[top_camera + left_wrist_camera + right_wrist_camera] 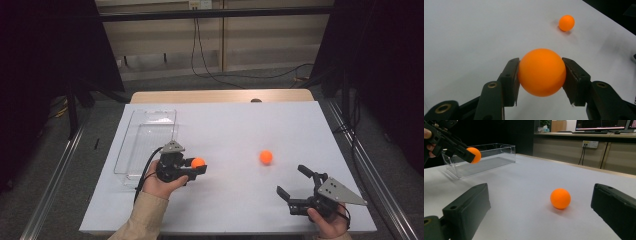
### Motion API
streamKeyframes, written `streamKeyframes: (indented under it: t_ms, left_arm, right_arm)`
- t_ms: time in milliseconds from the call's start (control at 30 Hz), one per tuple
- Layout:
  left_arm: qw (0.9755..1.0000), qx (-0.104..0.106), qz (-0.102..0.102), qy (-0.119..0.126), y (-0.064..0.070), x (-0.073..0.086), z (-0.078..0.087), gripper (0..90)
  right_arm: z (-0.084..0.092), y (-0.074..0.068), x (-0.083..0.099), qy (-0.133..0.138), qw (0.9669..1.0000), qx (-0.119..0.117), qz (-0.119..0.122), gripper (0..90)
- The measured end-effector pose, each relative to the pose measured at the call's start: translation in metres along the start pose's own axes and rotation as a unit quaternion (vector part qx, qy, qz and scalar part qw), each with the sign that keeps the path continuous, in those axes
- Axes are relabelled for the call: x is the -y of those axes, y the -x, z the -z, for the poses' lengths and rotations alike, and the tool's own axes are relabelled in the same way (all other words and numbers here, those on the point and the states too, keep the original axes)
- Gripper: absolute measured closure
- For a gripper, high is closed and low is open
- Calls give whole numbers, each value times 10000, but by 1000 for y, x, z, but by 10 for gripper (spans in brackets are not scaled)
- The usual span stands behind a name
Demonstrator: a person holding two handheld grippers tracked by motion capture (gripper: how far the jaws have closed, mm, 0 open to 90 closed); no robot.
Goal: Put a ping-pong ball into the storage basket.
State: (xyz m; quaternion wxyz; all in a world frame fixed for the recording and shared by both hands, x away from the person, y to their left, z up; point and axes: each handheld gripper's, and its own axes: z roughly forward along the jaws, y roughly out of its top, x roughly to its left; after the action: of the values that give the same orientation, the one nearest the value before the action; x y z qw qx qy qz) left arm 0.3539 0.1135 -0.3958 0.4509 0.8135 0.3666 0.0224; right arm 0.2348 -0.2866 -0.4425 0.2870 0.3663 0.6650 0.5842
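High view: the left gripper [196,166] clamps an orange ball [198,162] above the table [225,125], near its left edge beside the clear bin [148,135]. Toward the front right corner, the right gripper [292,182] has jaws wide apart, facing a second ball [266,157].

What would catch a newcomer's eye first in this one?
An orange ball clamped in the left gripper, held beside the clear plastic tray. A second orange ball lies loose mid-table, ahead of the right gripper, whose fingers stand wide apart.
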Motion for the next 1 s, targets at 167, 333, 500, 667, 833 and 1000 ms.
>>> streamKeyframes:
  t_ms: [167, 333, 500, 667, 833, 1000]
  left_arm:
    - [10000, 3, 36, 16, -2, -2, 2, 509]
    - [10000, -27, 45, 32, -4, -4, 4, 510]
    - [10000, -43, 56, 49, -5, -6, 7, 509]
    - [10000, -14, 68, 40, -6, -8, 9, 510]
    - [9999, -42, 96, 84, -8, -9, 11, 510]
    - [9999, -40, 87, 59, -9, -11, 13, 509]
  right_arm:
    - [0, 0, 0, 10, 10000, 11, -1, 15]
    - [0, 0, 0, 11, 10000, 14, 1, 15]
    - [0, 0, 0, 10, 10000, 12, -8, 15]
    - [0, 0, 0, 14, 10000, 12, -11, 15]
    - [0, 0, 0, 14, 10000, 11, -11, 15]
    - [1, 0, 0, 13, 10000, 12, -9, 15]
